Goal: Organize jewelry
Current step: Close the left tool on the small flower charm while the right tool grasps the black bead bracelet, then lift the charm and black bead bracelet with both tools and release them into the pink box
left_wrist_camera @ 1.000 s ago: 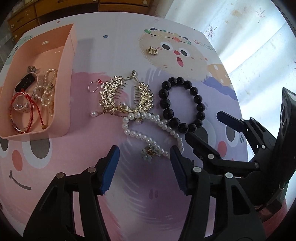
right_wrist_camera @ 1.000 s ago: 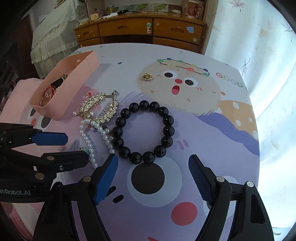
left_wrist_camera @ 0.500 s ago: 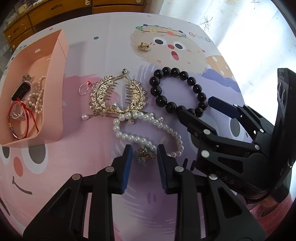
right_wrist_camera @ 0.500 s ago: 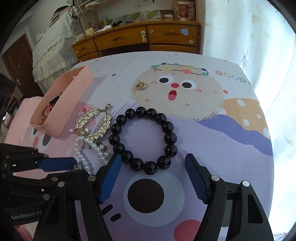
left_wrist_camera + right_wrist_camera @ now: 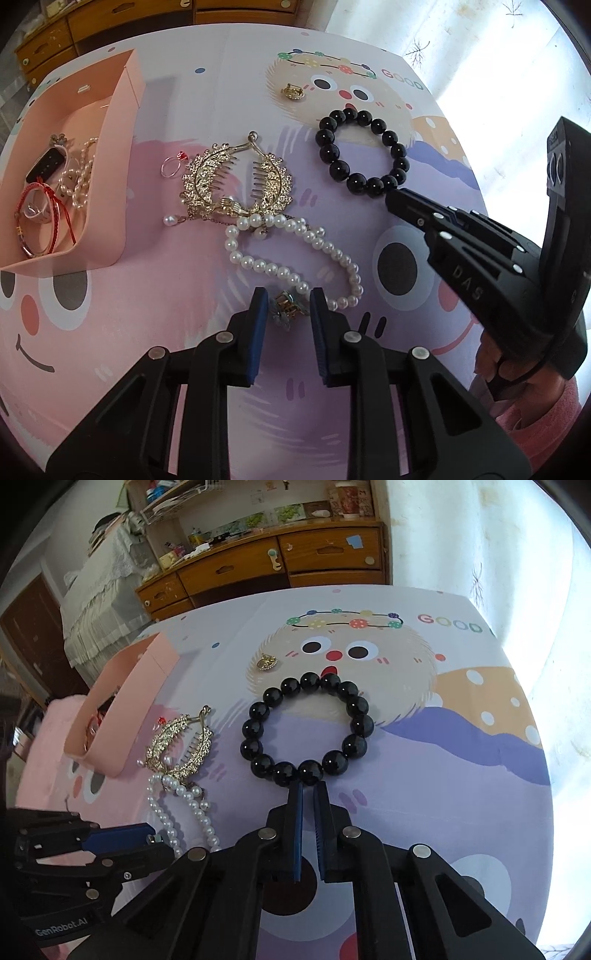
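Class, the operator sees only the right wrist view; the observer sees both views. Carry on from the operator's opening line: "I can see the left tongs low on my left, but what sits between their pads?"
Observer: The left tongs have just been closing. A small gold and blue charm, beside the pearl necklace, sits between the pads, and both touch it.
Operator: What is inside the pink tray?
Observer: A red cord bracelet, a pearl strand and a black strip-shaped piece.
Operator: Is anything beside the gold comb?
Observer: A thin ring with a red stone lies close on its tray side.
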A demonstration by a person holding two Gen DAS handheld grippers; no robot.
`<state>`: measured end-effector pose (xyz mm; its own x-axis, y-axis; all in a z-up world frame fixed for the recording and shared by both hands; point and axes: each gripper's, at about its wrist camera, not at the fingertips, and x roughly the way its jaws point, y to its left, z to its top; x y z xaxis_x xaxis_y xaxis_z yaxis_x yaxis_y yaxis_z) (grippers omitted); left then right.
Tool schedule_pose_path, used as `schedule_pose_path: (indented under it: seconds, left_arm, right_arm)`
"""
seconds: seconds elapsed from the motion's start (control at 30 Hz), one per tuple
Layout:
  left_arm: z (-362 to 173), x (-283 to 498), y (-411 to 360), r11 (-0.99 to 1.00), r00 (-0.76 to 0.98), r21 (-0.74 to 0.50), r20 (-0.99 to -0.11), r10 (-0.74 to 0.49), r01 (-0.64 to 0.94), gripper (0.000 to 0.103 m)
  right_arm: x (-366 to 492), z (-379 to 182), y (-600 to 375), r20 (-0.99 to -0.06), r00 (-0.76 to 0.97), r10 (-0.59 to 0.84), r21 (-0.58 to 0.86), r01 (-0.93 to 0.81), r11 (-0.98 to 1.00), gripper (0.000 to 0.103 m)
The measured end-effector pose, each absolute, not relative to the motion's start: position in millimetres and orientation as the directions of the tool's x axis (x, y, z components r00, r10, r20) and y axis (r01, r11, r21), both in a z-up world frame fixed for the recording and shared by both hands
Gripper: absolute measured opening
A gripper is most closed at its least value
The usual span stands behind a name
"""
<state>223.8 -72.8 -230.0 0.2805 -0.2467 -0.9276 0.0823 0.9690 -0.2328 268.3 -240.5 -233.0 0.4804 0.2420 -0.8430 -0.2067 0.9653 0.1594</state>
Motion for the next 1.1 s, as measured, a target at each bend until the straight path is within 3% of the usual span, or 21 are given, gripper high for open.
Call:
schedule_pose_path:
  seconds: [0.13,0.27,0.33,0.57,0.8,1.1]
  left_arm:
    - [-226,222,-71,0.971,0.294,-0.223,-0.926,-0.238,0.085,0.019]
    - [-223,218,-66,0.967,0.314,-0.241,-0.915,-0.255,0.082,0.019]
    - [-219,215,-62,0.962,0.336,-0.263,-0.901,-0.274,0.076,0.019]
    - [-212,205,-52,0.961,0.374,-0.270,-0.886,-0.274,0.066,0.019]
    - [-203,201,-40,0.966,0.416,-0.255,-0.874,-0.253,0.053,0.019]
    - [-195,199,-29,0.969,0.435,-0.241,-0.869,-0.237,0.046,0.019]
  right_arm:
    - [266,-222,-244,-0.841,0.484,0.241,0.168,-0.189,0.967,0.007]
    - [273,-213,-248,-0.839,0.505,0.200,0.149,-0.140,0.979,0.029]
    - [278,-209,-252,-0.821,0.545,0.172,0.134,-0.108,0.985,0.033]
    - [311,-224,-260,-0.839,0.531,0.114,0.118,-0.026,0.993,0.033]
    - [317,-231,-249,-0.852,0.512,0.107,0.094,-0.052,0.994,0.017]
    - [312,-217,-243,-0.828,0.549,0.111,0.104,-0.044,0.994,0.015]
